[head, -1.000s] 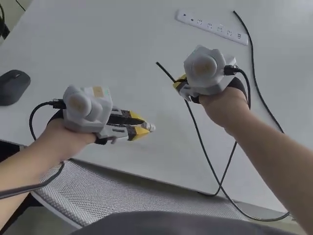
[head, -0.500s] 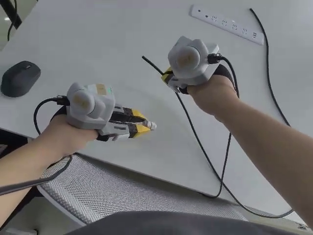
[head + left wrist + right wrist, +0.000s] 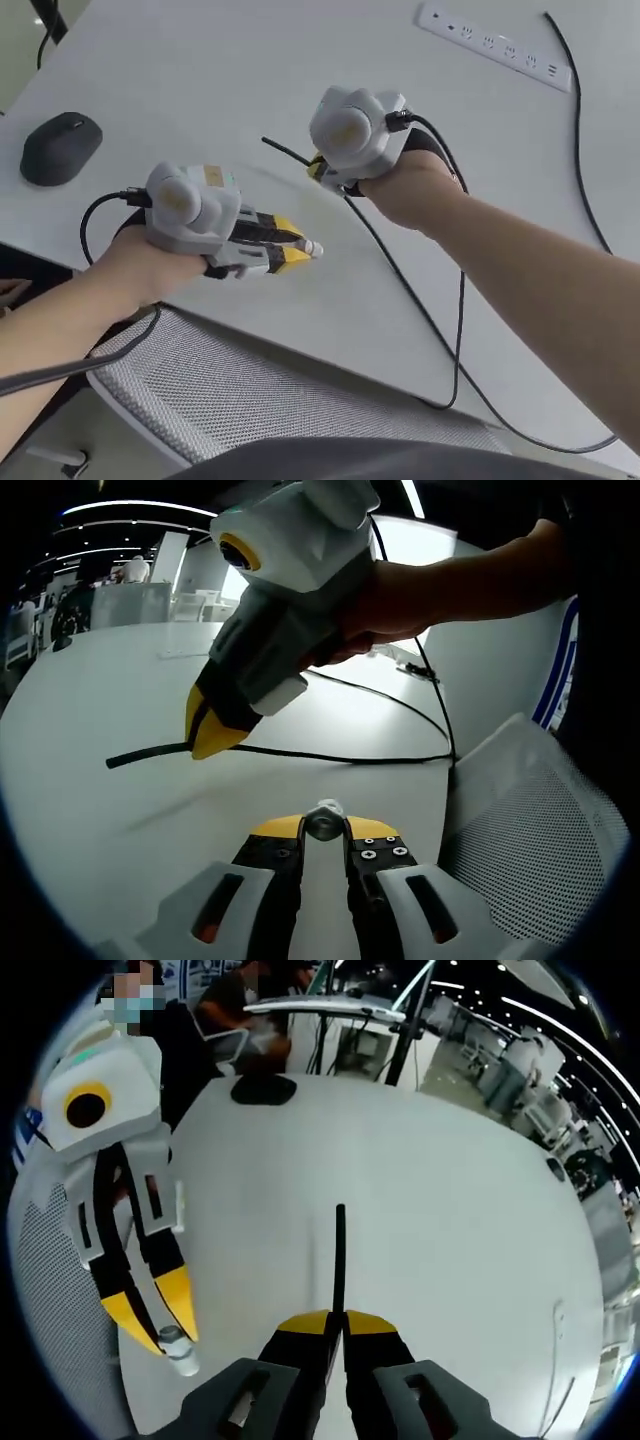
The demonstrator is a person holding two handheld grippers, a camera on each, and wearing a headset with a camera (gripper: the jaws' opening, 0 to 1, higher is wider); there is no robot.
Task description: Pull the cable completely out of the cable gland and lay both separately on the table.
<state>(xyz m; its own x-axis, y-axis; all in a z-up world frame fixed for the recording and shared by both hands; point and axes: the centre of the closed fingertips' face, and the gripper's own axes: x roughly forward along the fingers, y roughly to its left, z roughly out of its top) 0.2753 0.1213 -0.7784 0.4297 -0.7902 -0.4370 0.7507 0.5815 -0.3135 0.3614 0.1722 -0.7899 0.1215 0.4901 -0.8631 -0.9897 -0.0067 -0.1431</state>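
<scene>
The left gripper (image 3: 297, 252) is held low over the near edge of the desk (image 3: 200, 70), its fingers closed on the small grey cable gland (image 3: 322, 820). Just beyond it, the thin black cable (image 3: 339, 1260) is clamped in the right gripper (image 3: 320, 172) fingers, clear of the gland, its free end above the smooth white surface. A dark rounded mouse (image 3: 60, 147) is seen farther off

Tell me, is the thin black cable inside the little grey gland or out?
Out. The small grey cable gland sits alone in the left gripper, while the thin black cable pokes bare-ended from the right gripper.
</scene>
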